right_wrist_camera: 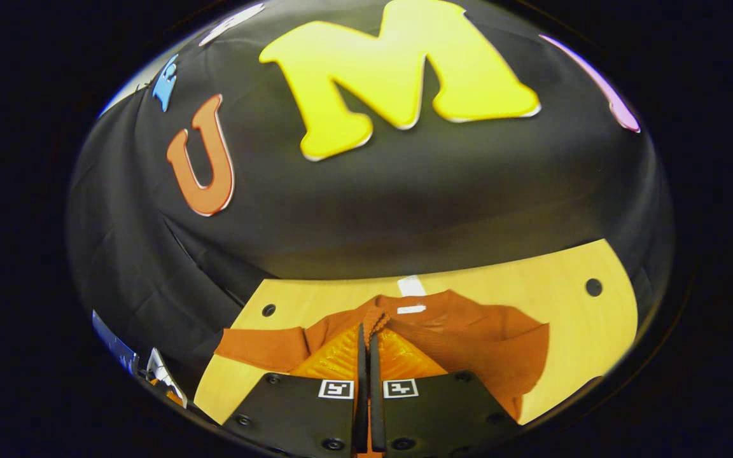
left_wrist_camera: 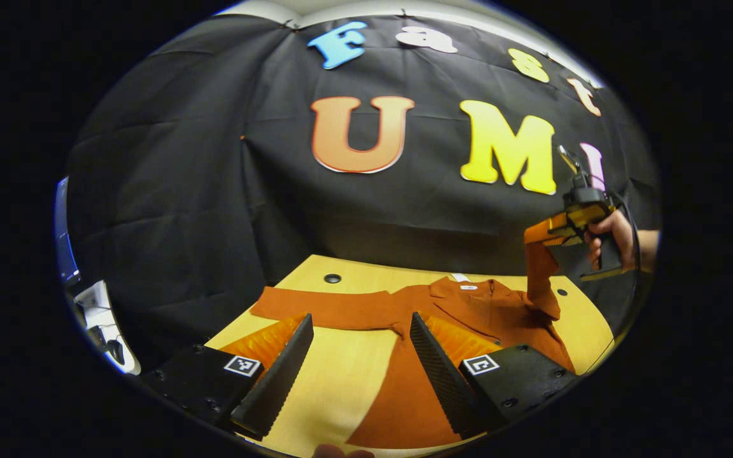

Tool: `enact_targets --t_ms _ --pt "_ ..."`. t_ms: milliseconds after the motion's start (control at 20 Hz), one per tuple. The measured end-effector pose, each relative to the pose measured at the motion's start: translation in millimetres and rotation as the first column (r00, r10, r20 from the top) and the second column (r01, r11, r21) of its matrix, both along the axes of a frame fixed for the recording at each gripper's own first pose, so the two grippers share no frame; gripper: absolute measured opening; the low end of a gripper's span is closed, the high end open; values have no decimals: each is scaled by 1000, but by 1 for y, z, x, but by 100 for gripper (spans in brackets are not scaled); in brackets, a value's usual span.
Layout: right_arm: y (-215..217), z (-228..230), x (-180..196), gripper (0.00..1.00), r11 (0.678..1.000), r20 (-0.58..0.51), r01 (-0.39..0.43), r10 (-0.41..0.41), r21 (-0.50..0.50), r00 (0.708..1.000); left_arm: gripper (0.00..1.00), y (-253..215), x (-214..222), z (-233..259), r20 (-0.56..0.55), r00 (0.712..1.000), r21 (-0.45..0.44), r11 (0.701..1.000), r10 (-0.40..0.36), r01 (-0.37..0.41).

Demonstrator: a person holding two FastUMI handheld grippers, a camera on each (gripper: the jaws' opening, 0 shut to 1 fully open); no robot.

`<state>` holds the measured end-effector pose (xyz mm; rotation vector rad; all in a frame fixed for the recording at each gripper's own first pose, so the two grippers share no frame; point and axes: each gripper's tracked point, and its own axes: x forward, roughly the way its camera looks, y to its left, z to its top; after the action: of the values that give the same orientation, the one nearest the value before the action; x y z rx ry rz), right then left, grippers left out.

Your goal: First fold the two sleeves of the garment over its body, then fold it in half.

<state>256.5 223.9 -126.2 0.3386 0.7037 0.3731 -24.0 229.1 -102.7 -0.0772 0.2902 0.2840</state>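
Lying on the table: a rust-orange garment spread on the pale wooden table, collar toward the far edge by the booth wall.
Left sleeve: in the left gripper view it stretches flat toward the table's left edge, parallel to the far edge, not yet folded over the body.
Left gripper: its fingers stand wide apart and grasp nothing; they hover over the near part of the table, the bare wood showing between them, with the garment's body running under the right-hand finger.
Garment body: it runs from the collar at the far edge down toward the near edge, lying flat; a small white label shows at the neck.
Table holes: one dark round hole sits near the far left corner, another near the far right corner.
Right sleeve: lifted off the table, hanging from the right gripper above the garment's right shoulder, its cloth draping down to the body near the table's right edge.
Right gripper: in the right gripper view its fingers are pressed tight together on the end of the right sleeve, a bunched bit of cloth showing at their tips.
Hand: a person's hand grips the right gripper's handle, above the table's right edge.
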Motion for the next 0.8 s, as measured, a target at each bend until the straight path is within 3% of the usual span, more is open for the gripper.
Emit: enact_targets --t_ms 200,450,650,800 --pt "82 -57 9 2 995 -51 -79 76 -60 996 99 46 -30 -14 -33 995 -23 995 93 -94" --pt "149 -147 16 2 975 -172 -160 133 -153 976 98 77 -55 -22 -71 985 -43 986 155 -159" --pt "172 -170 13 3 974 -213 -176 143 -144 967 98 93 -57 -19 -68 980 -33 981 189 -192" --pt "177 -170 17 10 977 -212 -176 148 -118 966 97 101 -46 -17 -65 980 -41 980 190 -193"
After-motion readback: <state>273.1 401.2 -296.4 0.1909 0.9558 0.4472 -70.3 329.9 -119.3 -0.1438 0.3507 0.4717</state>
